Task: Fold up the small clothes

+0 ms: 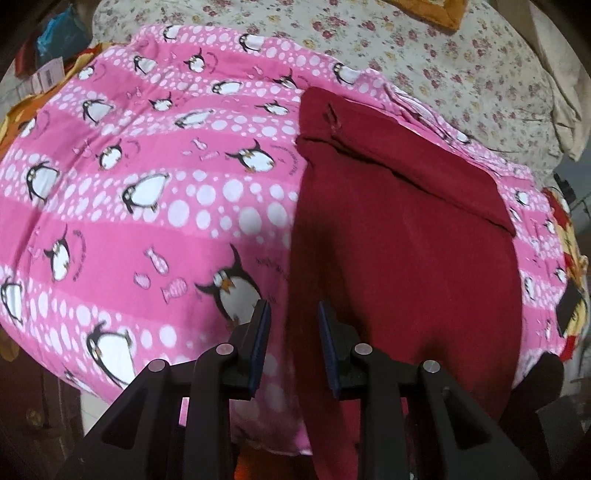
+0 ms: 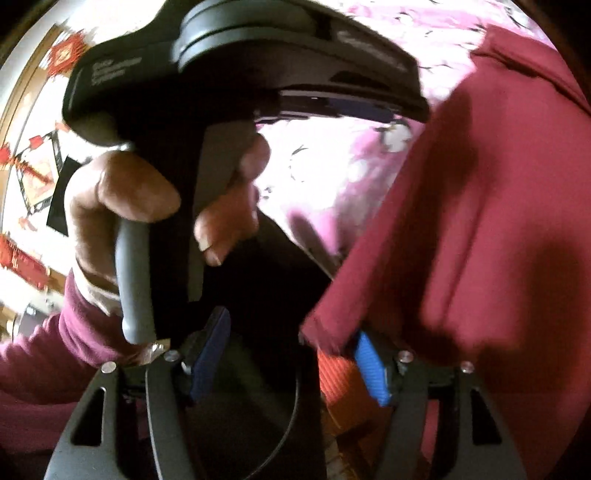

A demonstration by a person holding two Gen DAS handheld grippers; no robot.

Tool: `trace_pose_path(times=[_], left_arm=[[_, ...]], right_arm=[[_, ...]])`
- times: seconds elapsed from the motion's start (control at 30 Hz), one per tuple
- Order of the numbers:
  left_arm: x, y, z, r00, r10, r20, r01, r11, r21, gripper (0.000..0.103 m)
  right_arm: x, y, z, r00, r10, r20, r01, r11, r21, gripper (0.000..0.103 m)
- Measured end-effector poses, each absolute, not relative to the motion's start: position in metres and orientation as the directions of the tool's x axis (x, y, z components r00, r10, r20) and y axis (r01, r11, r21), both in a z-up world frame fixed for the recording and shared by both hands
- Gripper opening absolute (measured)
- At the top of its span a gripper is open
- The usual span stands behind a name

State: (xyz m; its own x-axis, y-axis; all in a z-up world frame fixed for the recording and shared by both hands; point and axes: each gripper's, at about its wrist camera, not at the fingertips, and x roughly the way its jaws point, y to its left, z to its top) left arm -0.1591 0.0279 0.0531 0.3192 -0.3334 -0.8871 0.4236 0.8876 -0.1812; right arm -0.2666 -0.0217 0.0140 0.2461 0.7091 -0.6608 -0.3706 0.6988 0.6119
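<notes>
A dark red garment lies on a pink penguin-print blanket, its far end folded over into a band. Its near end hangs over the blanket's front edge. My left gripper is open and empty, its jaws straddling the garment's left edge near the front. In the right wrist view the same red garment fills the right side. My right gripper is open, its right blue pad close under the garment's lower edge. The left gripper's black handle, held by a hand, fills the middle of that view.
A floral bedsheet lies beyond the blanket, with an orange cloth at the far edge. Yellow-and-red cloth sits to the right, packets and clutter at the far left. An orange striped item is below the right gripper.
</notes>
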Motion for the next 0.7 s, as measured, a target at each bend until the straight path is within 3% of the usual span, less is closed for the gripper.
trace_pose_path(times=[0.17,0.47,0.6,0.7], left_arm=[[-0.175,0.030,0.046,0.290,-0.340,-0.894,0.428,0.882,-0.196,0.006],[-0.174,0.057,0.050,0.313,-0.316,-0.896,0.417,0.893,-0.170,0.006],[-0.175,0.062,0.047,0.296,-0.320,-0.900,0.406,0.895,-0.185,0.006],[-0.186,0.054,0.042,0.272,-0.329,-0.905,0.436,0.880,-0.189,0.006]], right_arm=[[-0.269,-0.019,0.018,0.257,0.719,-0.646,-0.382,0.689,0.616,0.078],[-0.274,-0.016,0.000,0.168,0.754,-0.635,-0.350,0.648,0.676,0.080],[-0.295,-0.049,0.014,0.220,0.683,-0.696,-0.362,0.720,0.592,0.080],[-0.311,-0.096,0.026,0.315,0.615,-0.723,-0.276,0.788,0.550,0.080]])
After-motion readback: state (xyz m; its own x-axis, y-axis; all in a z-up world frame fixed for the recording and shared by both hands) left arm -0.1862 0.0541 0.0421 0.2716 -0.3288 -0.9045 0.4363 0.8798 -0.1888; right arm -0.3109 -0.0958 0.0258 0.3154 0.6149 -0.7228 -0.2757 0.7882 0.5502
